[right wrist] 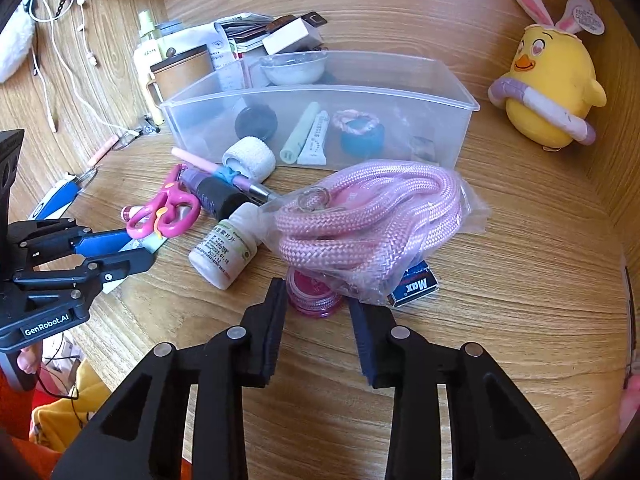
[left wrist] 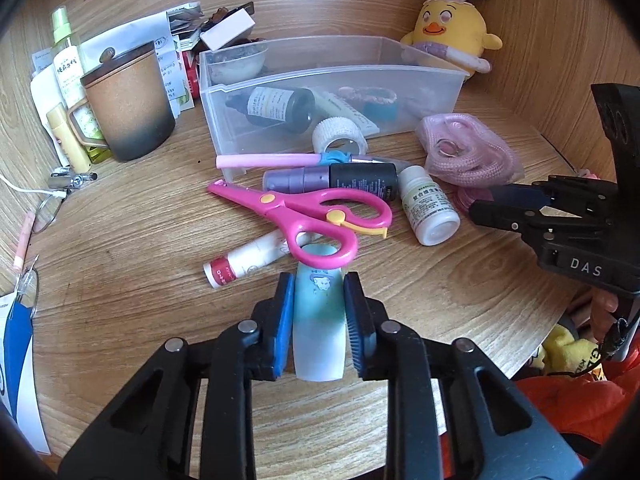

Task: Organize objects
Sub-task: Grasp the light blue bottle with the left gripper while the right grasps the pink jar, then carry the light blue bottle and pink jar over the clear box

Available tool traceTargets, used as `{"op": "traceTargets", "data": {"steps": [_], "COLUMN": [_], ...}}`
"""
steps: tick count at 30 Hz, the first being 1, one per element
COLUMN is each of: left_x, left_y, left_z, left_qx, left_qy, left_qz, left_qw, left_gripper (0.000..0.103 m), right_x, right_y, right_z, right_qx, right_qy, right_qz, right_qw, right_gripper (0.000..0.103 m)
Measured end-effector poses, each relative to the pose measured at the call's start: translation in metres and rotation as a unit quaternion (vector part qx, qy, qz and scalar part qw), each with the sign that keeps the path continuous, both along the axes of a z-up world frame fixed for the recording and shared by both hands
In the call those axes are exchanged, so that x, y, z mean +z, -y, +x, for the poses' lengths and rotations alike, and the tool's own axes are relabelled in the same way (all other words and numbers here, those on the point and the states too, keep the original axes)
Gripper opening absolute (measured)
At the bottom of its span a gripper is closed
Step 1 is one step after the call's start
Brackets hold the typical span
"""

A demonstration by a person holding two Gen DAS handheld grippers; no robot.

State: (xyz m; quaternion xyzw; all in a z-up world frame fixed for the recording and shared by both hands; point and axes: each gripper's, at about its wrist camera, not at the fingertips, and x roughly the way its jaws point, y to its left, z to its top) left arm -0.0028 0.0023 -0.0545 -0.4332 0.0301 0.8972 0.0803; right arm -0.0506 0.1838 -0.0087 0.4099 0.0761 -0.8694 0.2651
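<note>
Left wrist view shows the left claw [left wrist: 319, 312] clamped on a pale blue-green tube [left wrist: 319, 320], its blue pads [left wrist: 285, 316] pressing both flanks near the middle. The tube lies flat on the wooden worktop [left wrist: 140, 248], its far end tucked under one handle loop of the pink scissors [left wrist: 308, 216], which also rest across a white stick with a red cap [left wrist: 244, 264]. The tube looks like soft plastic, light and squeezable, so a grip across the body should hold, but lifting it will likely drag the scissors along.

Right wrist view shows the right claw [right wrist: 316, 320] narrowed around a small round pink jar [right wrist: 314, 292]; I cannot tell whether the pads actually press on it. The jar sits partly beneath a bagged pink rope [right wrist: 372, 220], with a blue staple box [right wrist: 414, 286] just beside it. The jar seems rigid and light, best taken across its sides, though the slippery bag resting on it may shift. A white pill bottle [right wrist: 224, 252] lies on its side near by. Beyond stands the clear plastic bin [right wrist: 460, 100], already holding several small things, the likely destination.
</note>
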Motion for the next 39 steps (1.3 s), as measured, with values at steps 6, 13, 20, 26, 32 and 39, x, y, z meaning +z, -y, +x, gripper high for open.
{"op": "traceTargets", "data": {"steps": [6, 13, 20, 26, 32, 39], "left_x": [0.003, 0.025, 0.053, 0.077, 0.091, 0.099], "left_y": [0.008, 0.019, 0.02, 0.017, 0.014, 0.014], "left_z": [0.01, 0.016, 0.009, -0.008, -0.034, -0.067], "left_qx": [0.014, 0.041, 0.042, 0.035, 0.034, 0.035], "left_qy": [0.003, -0.02, -0.06, -0.1, -0.114, -0.111], "left_qz": [-0.001, 0.007, 0.012, 0.014, 0.015, 0.029], "left_qw": [0.9999, 0.9989, 0.9972, 0.9943, 0.9928, 0.9928], "left_gripper": [0.025, 0.025, 0.025, 0.025, 0.025, 0.025], "right_x": [0.002, 0.016, 0.041, 0.059, 0.082, 0.098], "right_y": [-0.006, -0.001, 0.0, -0.002, -0.004, 0.0], "right_z": [0.008, 0.028, 0.033, 0.017, -0.004, -0.033], "right_qx": [0.01, 0.035, 0.038, 0.021, 0.006, -0.005], "right_qy": [0.017, 0.004, -0.03, -0.064, -0.095, -0.117], "right_qz": [-0.025, -0.041, -0.054, -0.053, -0.06, -0.061], "right_qw": [0.999, 0.999, 0.997, 0.996, 0.994, 0.991], "right_gripper": [0.029, 0.029, 0.029, 0.029, 0.029, 0.029]}}
